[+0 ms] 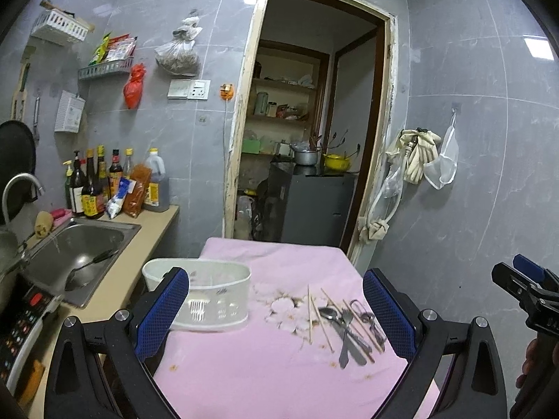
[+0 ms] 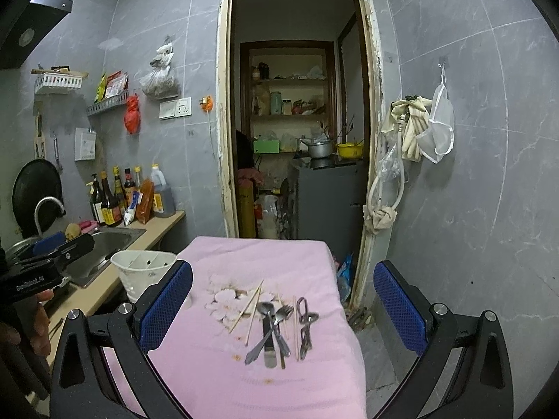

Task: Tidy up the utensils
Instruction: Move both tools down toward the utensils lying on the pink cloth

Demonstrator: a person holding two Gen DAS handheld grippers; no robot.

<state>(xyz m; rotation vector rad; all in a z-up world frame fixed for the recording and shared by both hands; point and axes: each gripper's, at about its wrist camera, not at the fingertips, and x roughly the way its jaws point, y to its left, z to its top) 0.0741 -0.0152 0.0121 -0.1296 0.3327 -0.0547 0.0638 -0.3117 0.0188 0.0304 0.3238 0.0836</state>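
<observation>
Metal cutlery [image 2: 276, 328], wooden chopsticks [image 2: 249, 305] heaped, pink cloth [image 2: 244, 384].

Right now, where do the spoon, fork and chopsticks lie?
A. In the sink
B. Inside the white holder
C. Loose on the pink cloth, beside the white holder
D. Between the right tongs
C: the spoon, fork and chopsticks lie in a pile on the pink cloth, apart from the white holder.
</observation>
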